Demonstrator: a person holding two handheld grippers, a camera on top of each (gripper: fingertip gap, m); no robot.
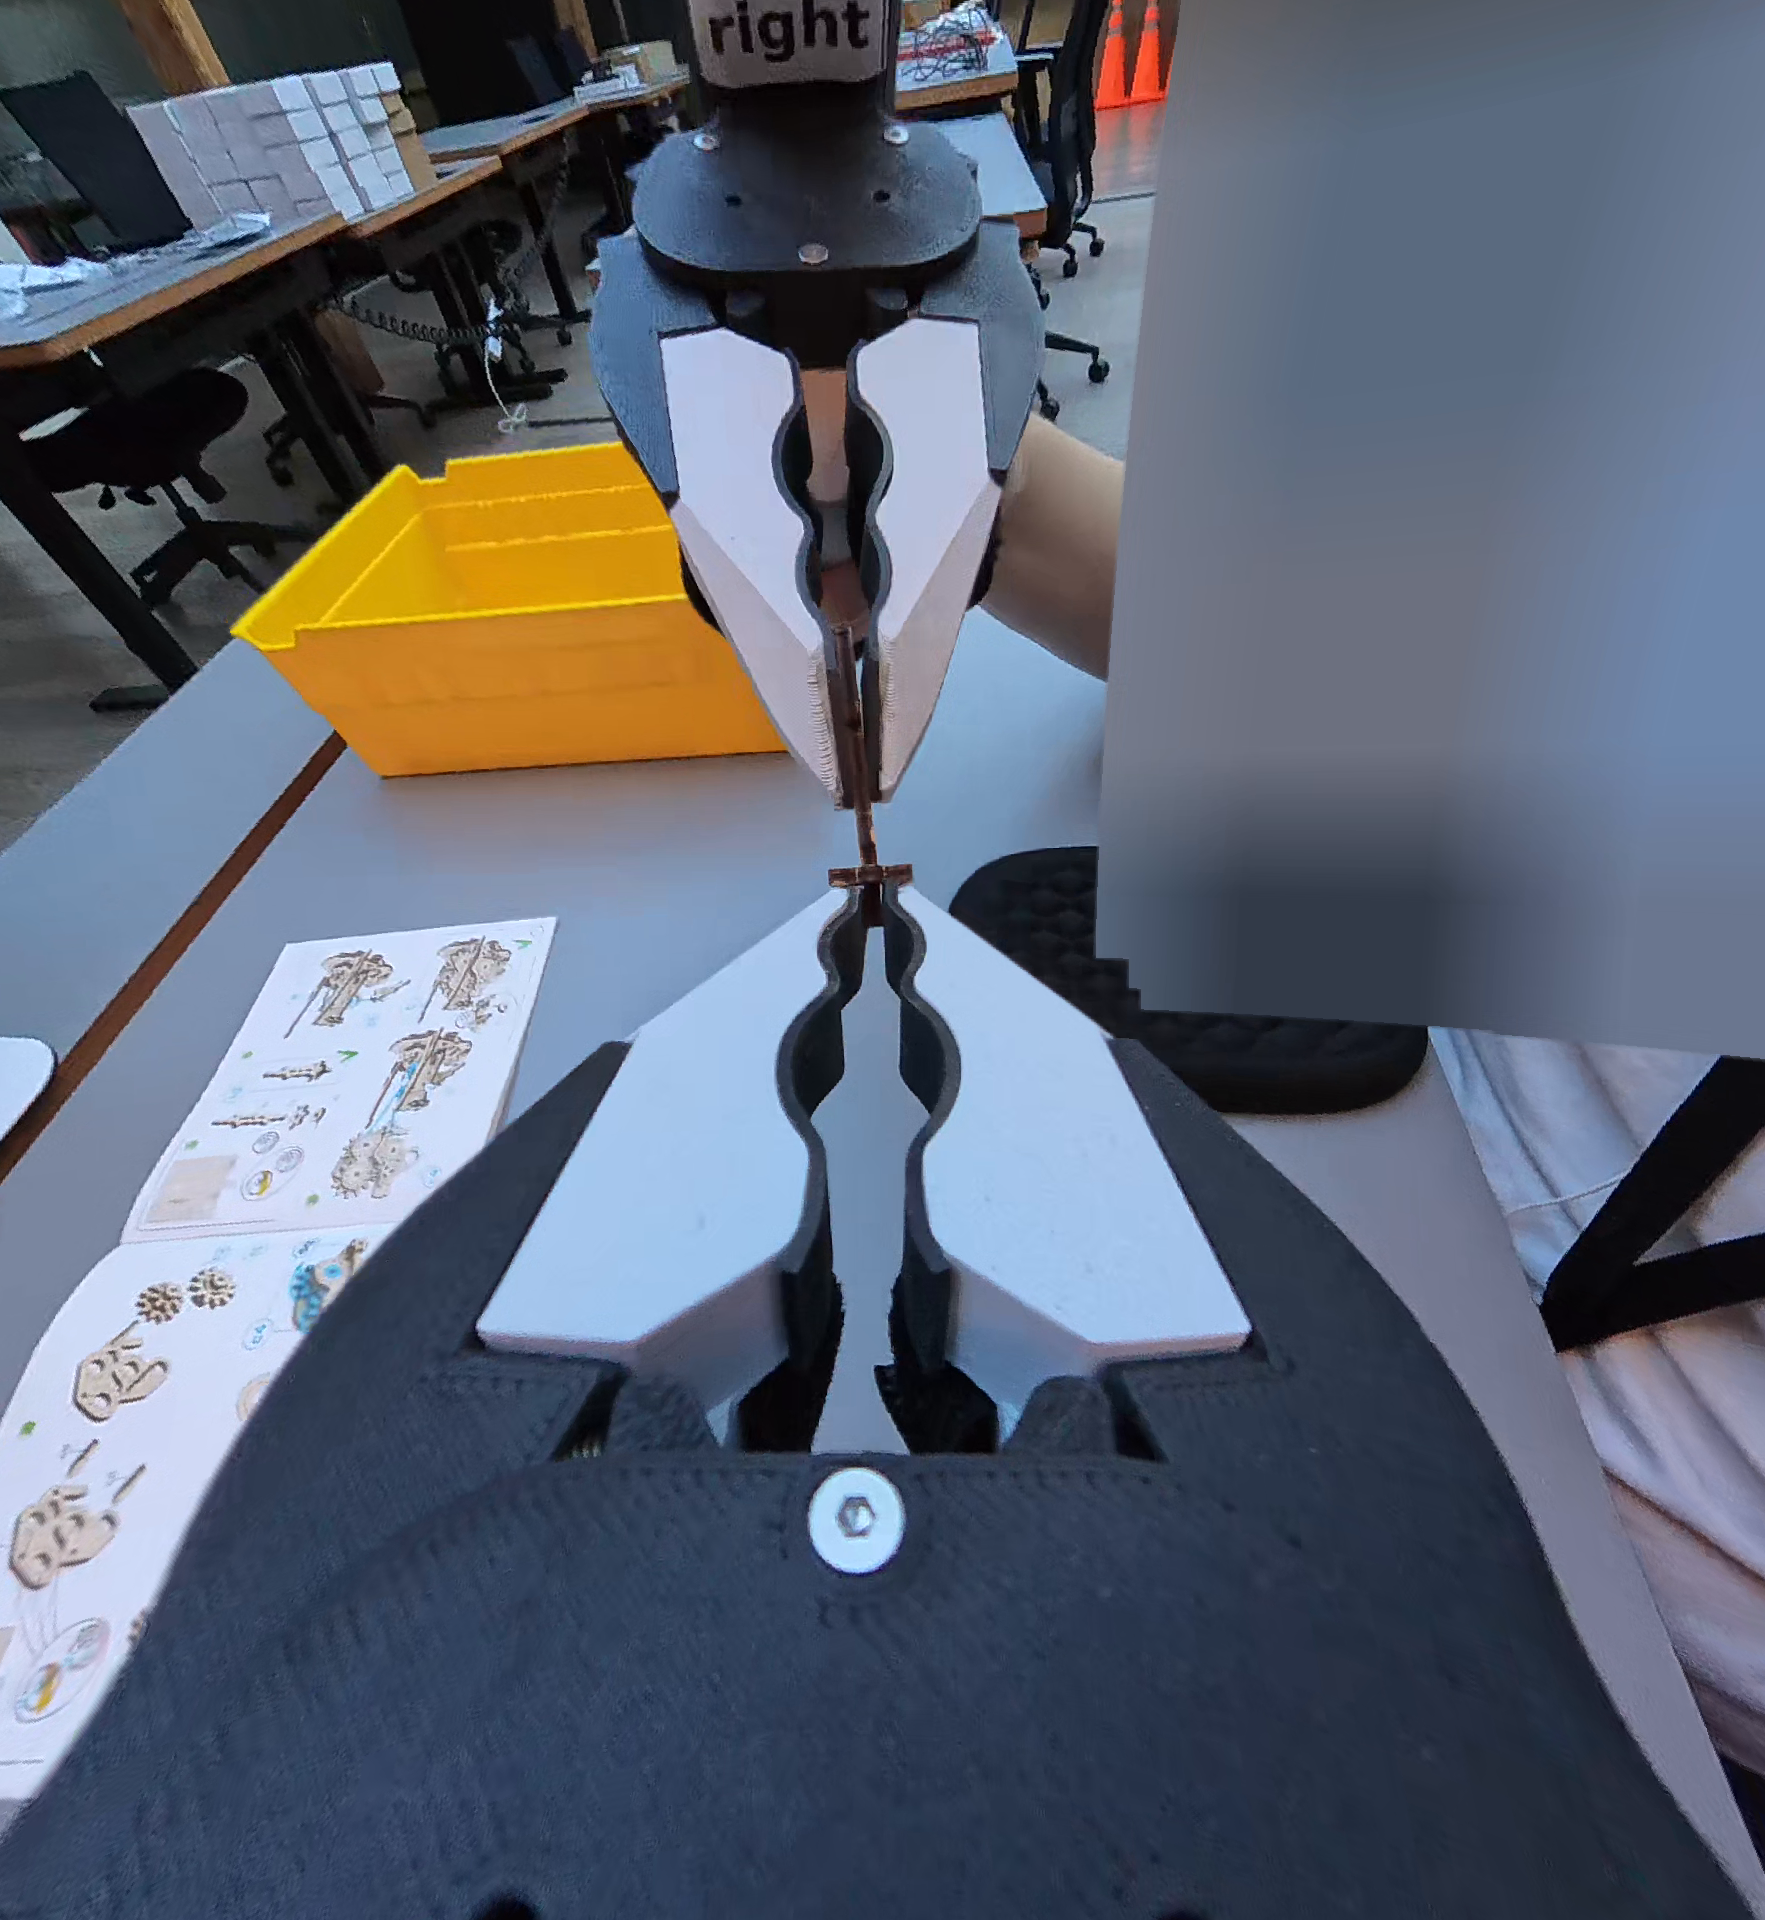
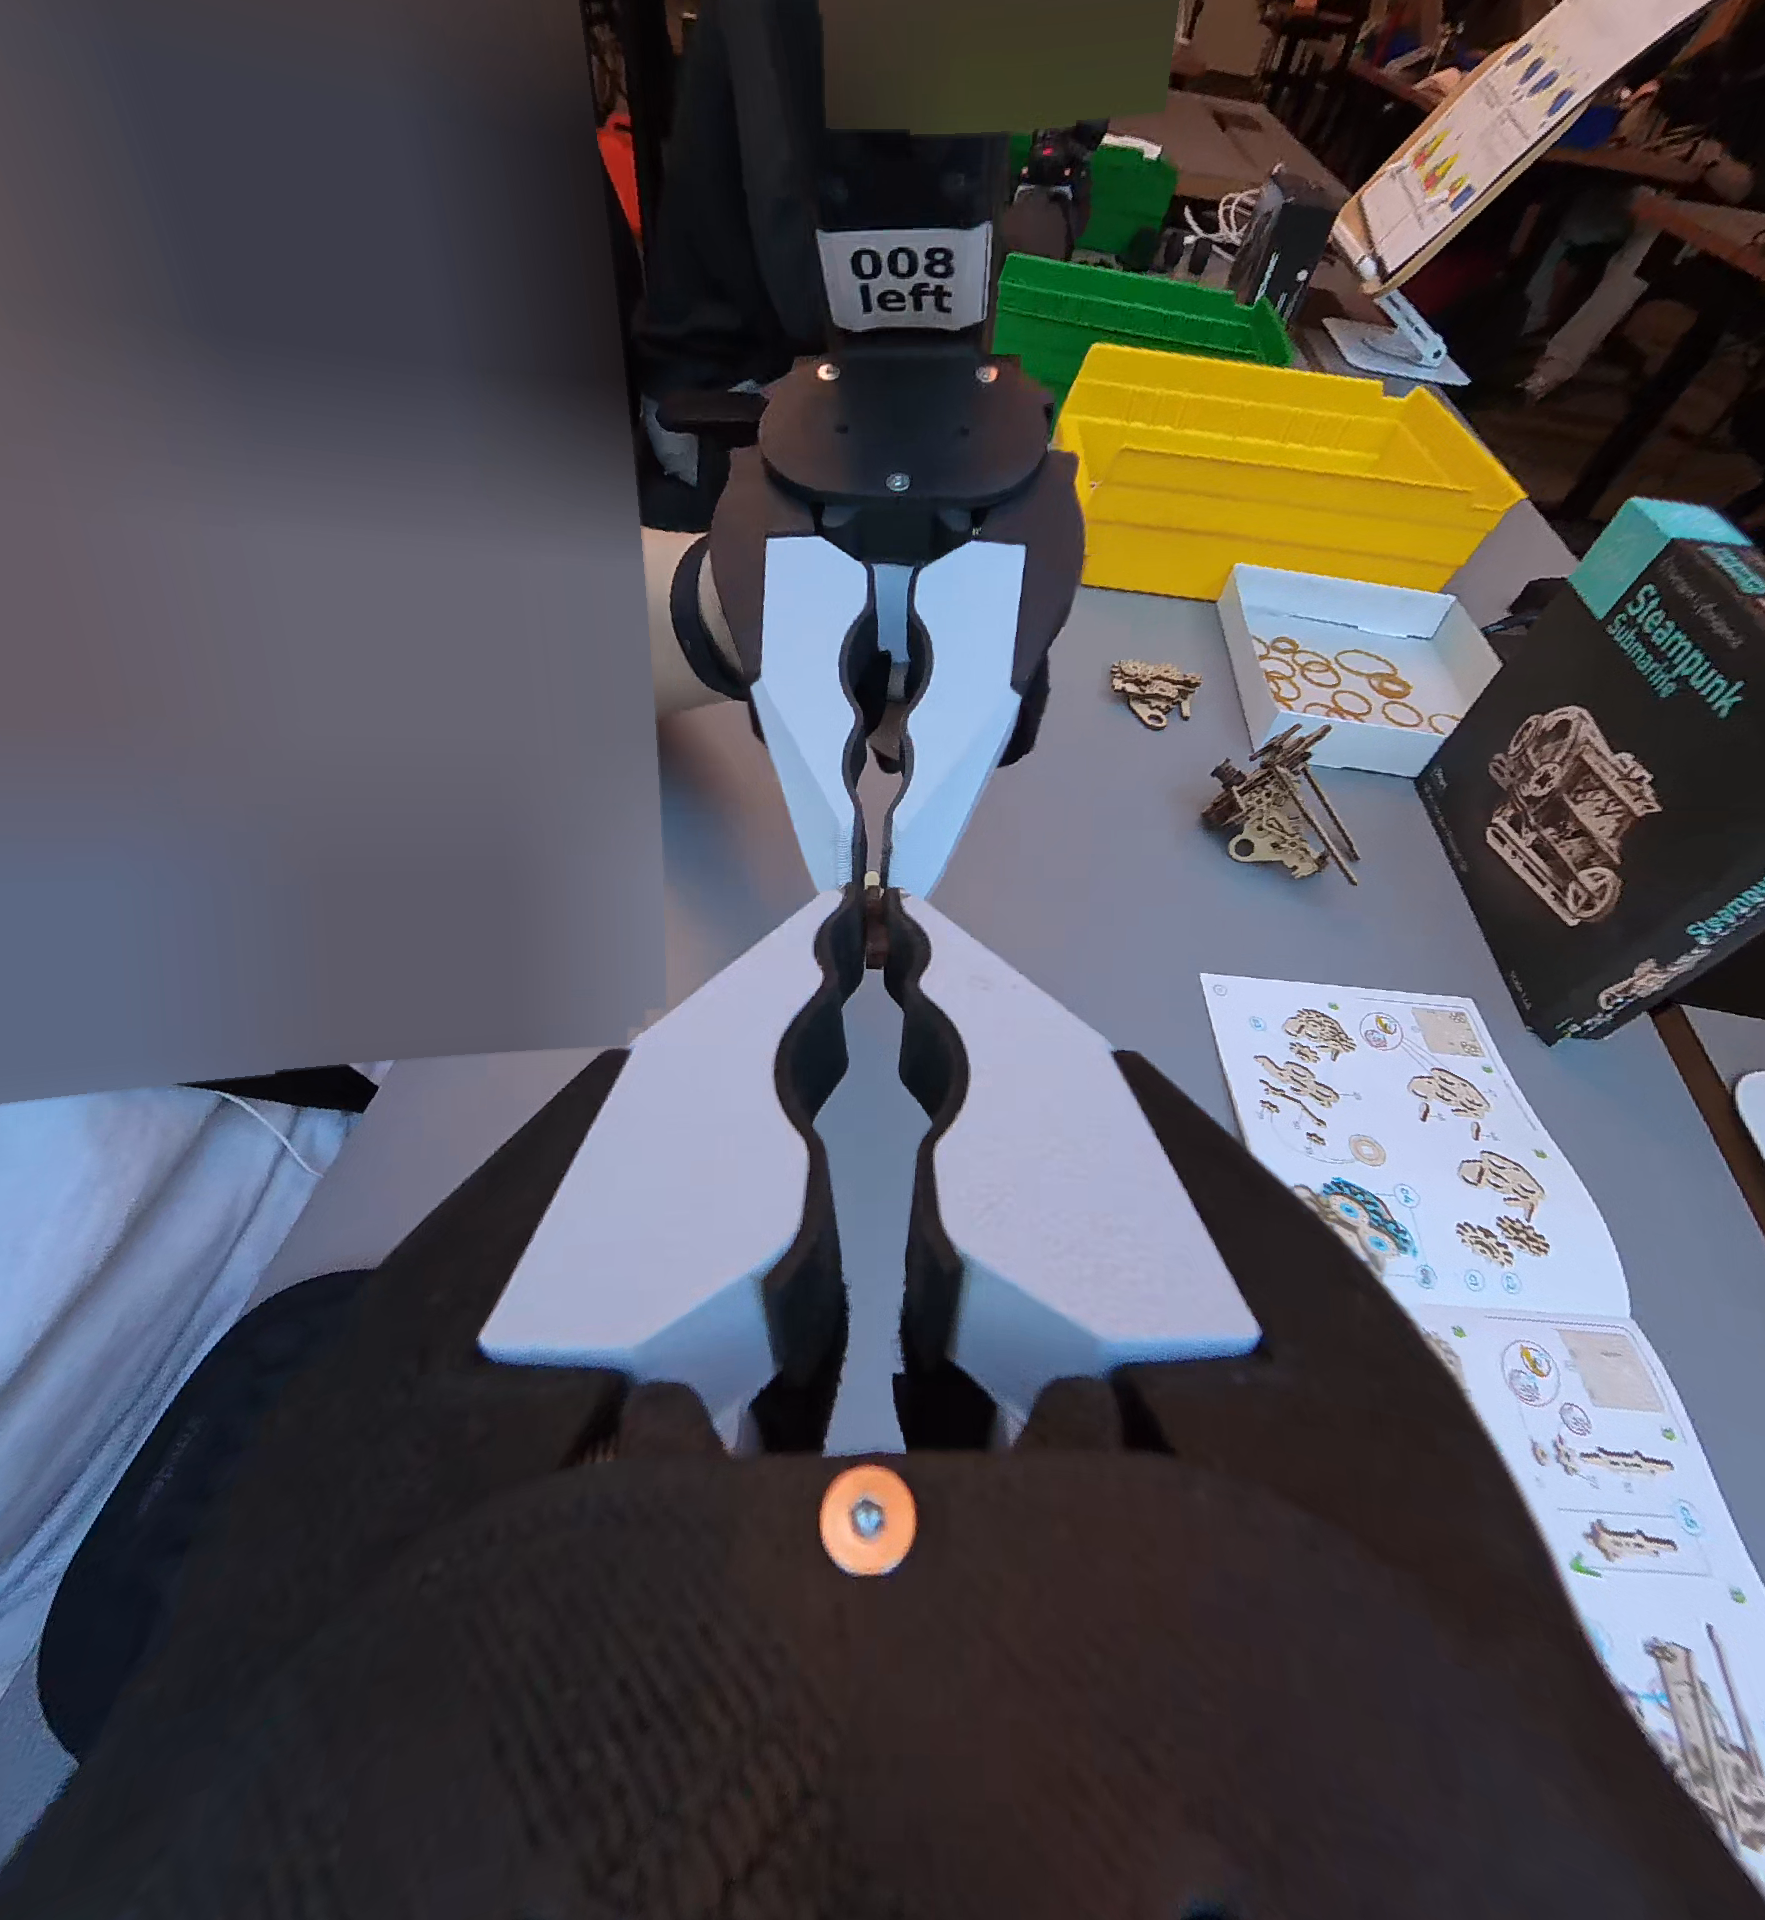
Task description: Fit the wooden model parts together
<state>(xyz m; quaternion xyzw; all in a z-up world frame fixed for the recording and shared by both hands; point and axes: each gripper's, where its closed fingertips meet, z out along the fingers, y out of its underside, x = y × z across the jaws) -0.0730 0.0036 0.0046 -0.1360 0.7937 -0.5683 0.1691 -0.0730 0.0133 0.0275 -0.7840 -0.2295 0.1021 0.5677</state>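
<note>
In the left wrist view my left gripper (image 1: 870,906) is shut on a small dark wooden cross-shaped piece (image 1: 870,876) that sticks out just past its tips. My right gripper (image 1: 857,792) faces it from the far side, shut on a thin wooden rod (image 1: 850,707). The rod's end touches the cross piece, above the grey table (image 1: 597,831). In the right wrist view my right gripper (image 2: 873,914) holds the rod (image 2: 876,937) tip to tip with my left gripper (image 2: 873,871). The joint itself is mostly hidden by the fingertips.
A yellow bin (image 1: 504,623) stands on the table behind the grippers. Instruction sheets (image 1: 358,1070) lie nearby. The right wrist view shows built wooden sub-assemblies (image 2: 1273,810), a white tray of rings (image 2: 1345,665), a dark kit box (image 2: 1647,769), a green bin (image 2: 1138,312) and a black pad (image 1: 1169,997). The tips of both grippers are at nearly the same place.
</note>
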